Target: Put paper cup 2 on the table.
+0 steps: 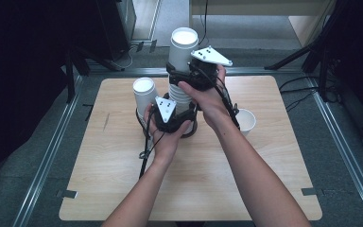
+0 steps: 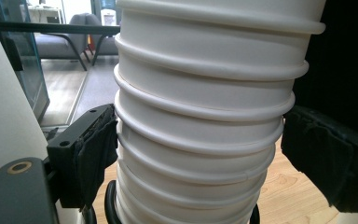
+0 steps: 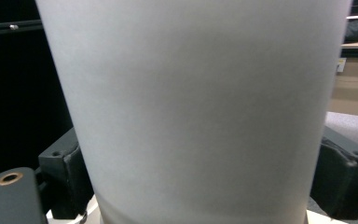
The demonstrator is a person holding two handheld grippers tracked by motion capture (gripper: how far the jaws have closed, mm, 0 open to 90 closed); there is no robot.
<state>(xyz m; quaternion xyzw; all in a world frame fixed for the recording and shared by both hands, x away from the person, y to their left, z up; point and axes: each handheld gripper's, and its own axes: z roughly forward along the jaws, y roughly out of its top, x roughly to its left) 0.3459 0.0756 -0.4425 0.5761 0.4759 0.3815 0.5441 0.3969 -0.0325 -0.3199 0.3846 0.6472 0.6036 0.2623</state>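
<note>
Cups are the business at the middle of the wooden table point(image 1: 264, 156): a tall stack of white paper cups point(image 1: 182, 92) stands upright there, and both of the person's hands are on it. The left gripper point(image 1: 182, 119) is low on the stack, near its base. From its own camera the stack's rolled rims point(image 2: 200, 144) run one over another between the two black jaws; the left-hand pad touches the rims, while the right-hand pad sits just beside them with a sliver of gap, so the jaws are around the stack without a firm squeeze on both sides. The right gripper point(image 1: 182, 71) is higher up, at the top cup point(image 1: 184, 45), whose open mouth faces upward. In the right gripper view the smooth white wall of that cup point(image 3: 200, 112) stands between the jaws and both pads press against its sides, so it is clamped on the cup.

To the left of the stack, just beside it, a second white cup point(image 1: 144, 92) stands upright. Off to the right, past the right forearm, another cup point(image 1: 246, 121) sits on the table, well apart from the stack.
</note>
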